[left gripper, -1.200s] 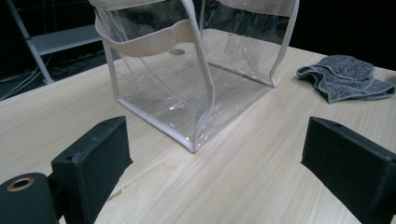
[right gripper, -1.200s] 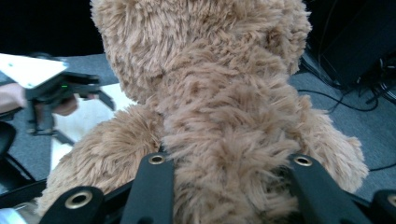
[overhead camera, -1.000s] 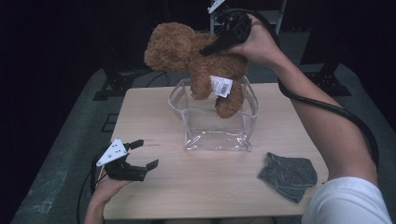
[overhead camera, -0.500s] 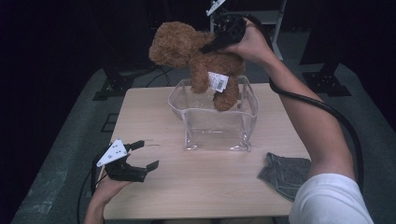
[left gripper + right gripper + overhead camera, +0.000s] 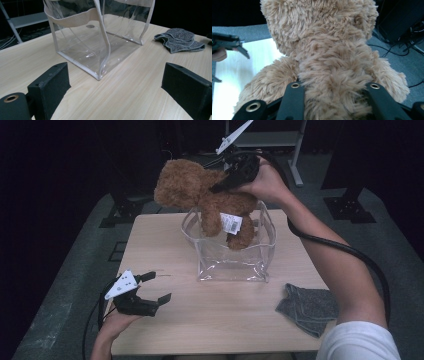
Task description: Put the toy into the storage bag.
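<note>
Lab – dark drapes, metal stands [image 5: 345, 202]

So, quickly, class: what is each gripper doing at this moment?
Left gripper: open, holding nothing, low over the table.
Right gripper: closed on the teddy bear, above the clear bag.

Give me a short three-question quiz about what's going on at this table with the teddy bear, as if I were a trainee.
1. True or false: the teddy bear is already lying flat on the bottom of the clear bag.
2. Which gripper holds the bear? A) left gripper B) right gripper
3. What lies on the table to the right of the bag?

Key:
1. False. The bear hangs above the bag's open top, its legs just dipping inside.
2. B. The right gripper's jaws clamp the bear's body; the left gripper waits open near the table's front left corner.
3. A crumpled grey cloth.
</note>
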`<action>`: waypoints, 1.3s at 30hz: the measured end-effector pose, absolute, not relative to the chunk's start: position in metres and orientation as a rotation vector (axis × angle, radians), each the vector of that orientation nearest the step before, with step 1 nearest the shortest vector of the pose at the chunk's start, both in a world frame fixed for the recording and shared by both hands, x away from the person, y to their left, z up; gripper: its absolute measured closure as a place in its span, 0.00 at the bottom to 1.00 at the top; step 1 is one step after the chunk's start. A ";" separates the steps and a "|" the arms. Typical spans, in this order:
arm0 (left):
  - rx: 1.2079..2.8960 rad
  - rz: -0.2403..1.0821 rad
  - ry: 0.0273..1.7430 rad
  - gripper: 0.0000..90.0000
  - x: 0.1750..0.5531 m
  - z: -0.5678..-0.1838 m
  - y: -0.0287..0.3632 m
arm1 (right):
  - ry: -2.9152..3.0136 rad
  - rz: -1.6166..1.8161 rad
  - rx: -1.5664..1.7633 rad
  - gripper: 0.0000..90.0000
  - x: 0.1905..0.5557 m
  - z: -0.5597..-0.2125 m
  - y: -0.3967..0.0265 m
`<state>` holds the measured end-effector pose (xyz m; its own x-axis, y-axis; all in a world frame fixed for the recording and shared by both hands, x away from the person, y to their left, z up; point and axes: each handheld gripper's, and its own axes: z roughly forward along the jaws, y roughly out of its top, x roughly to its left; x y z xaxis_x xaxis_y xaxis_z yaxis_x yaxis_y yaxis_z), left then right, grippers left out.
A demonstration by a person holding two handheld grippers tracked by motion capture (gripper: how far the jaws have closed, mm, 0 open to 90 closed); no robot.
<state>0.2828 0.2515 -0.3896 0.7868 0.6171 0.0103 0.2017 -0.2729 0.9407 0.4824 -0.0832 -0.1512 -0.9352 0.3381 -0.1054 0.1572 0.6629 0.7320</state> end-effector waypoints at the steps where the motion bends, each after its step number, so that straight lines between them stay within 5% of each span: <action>1: 1.840 0.457 0.627 0.07 0.283 -0.389 0.251 | 2.659 1.138 0.400 0.73 0.479 -0.153 -0.083; 7: 1.847 0.451 0.626 0.07 0.283 -0.391 0.250 | 2.695 1.151 0.401 0.73 0.469 -0.164 -0.089; 22: 1.854 0.442 0.626 0.07 0.284 -0.393 0.249 | 2.658 1.117 0.627 0.72 0.514 -0.204 -0.121; 39: 1.858 0.432 0.622 0.07 0.283 -0.393 0.248 | 2.677 1.061 0.602 0.72 0.507 -0.237 -0.125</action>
<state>0.2826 0.2480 -0.3930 0.7974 0.6034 0.0026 0.2127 -0.2851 0.9346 0.5066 -0.1254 -0.2368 -0.8974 0.4399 -0.0343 0.2970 0.6597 0.6903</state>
